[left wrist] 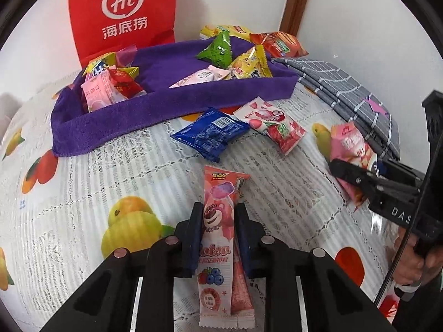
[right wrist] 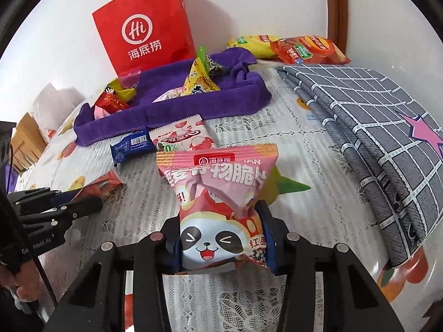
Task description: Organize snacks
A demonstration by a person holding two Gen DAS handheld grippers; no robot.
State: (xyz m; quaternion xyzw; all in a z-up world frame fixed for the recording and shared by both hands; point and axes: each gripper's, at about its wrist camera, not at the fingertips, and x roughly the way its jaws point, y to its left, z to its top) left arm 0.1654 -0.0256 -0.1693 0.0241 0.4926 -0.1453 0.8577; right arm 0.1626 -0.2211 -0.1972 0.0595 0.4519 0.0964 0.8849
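you read: red paper bag (right wrist: 144,33) "Hi 海底捞" | pink stick pack (left wrist: 218,221) "TOY STORY" | pink panda pouch (right wrist: 221,193) "海底捞" | strawberry packet (right wrist: 182,138) "0%" | right gripper's body (left wrist: 401,210) "DAS"

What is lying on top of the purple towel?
On the purple towel: a green packet, yellow packets, pink packets and a red one. Anything under those piles is hidden.

left gripper (left wrist: 216,238) clamping pink snack stick (left wrist: 218,238), purple towel (left wrist: 155,110) beyond
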